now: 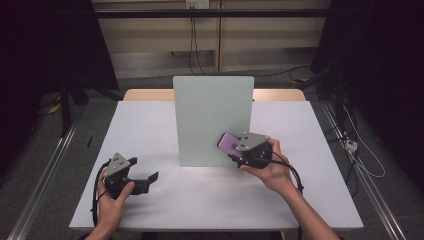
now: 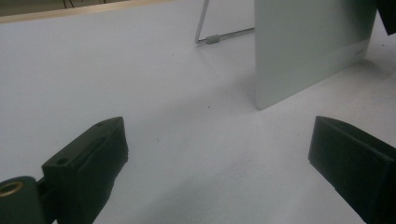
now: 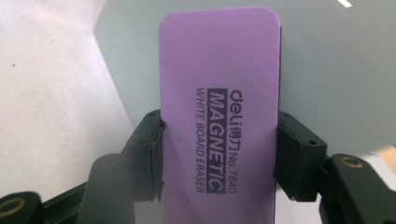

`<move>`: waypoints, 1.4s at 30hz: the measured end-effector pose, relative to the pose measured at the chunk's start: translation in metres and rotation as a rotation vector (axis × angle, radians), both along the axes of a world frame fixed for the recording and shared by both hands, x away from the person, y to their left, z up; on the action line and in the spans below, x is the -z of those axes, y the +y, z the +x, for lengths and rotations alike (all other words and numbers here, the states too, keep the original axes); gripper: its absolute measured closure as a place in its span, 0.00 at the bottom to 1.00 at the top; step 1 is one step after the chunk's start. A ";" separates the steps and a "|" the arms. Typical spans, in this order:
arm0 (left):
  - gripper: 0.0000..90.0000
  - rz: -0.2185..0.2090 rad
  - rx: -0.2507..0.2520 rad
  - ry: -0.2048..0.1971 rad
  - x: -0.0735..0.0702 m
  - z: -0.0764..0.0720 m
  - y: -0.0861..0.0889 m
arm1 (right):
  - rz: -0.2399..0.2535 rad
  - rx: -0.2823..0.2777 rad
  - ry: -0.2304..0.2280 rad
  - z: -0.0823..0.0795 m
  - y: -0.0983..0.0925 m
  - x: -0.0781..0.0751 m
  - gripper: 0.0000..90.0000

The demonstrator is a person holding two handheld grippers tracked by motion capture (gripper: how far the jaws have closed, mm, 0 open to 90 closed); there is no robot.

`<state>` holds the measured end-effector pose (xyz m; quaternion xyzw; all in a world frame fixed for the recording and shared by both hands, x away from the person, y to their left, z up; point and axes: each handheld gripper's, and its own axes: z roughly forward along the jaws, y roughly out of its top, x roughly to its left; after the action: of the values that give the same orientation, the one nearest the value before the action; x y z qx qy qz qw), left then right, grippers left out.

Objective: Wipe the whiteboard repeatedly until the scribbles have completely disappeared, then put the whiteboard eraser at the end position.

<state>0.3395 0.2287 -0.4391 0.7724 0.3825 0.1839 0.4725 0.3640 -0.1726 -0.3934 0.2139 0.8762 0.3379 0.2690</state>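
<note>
- 1 whiteboard [image 1: 212, 117] is standing upright mid-table [image 1: 150, 125].
- 1 purple eraser [image 3: 219, 112] is sitting clamped in the right gripper [image 1: 235, 150], at the board's lower right face.
- Left gripper [image 1: 145, 181], jaws wide apart w/ nothing between, is resting well left of the board.
- 2 grippers, 2 hands.

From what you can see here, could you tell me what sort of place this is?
Probably a lab recording bay: a white table with a small propped whiteboard, dark curtains at both sides, floor rails and loose cables.

L gripper [image 1: 145, 181]: blk jaws, grey tri plate | R gripper [image 1: 235, 154]: same, blk cable
</note>
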 end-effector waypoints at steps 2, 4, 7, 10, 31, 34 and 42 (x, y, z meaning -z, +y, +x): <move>0.05 -0.002 -0.001 -0.002 0.000 0.000 0.000 | -0.016 -0.018 0.012 0.000 0.005 0.005 0.47; 0.05 0.002 0.000 -0.002 -0.001 0.000 0.000 | -0.026 -0.027 0.027 -0.001 0.010 0.010 0.46; 0.05 0.003 0.003 -0.002 0.000 0.000 -0.001 | -0.023 -0.039 0.045 -0.001 0.013 0.013 0.47; 0.05 0.003 0.003 0.000 0.000 0.000 -0.001 | -0.020 -0.053 0.072 0.000 0.017 0.018 0.47; 0.05 -0.004 -0.006 -0.004 -0.001 -0.001 0.002 | 0.095 -0.085 0.161 0.002 0.008 0.009 0.46; 0.05 -0.004 -0.005 0.006 0.001 0.000 0.002 | 0.110 -0.086 0.180 0.003 0.006 0.008 0.47; 0.05 -0.014 -0.009 0.007 0.001 0.000 0.006 | 0.118 -0.126 0.228 0.003 0.009 0.006 0.46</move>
<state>0.3390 0.2343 -0.4400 0.7680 0.3890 0.1806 0.4757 0.3669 -0.1633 -0.3994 0.2110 0.8914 0.3784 0.1330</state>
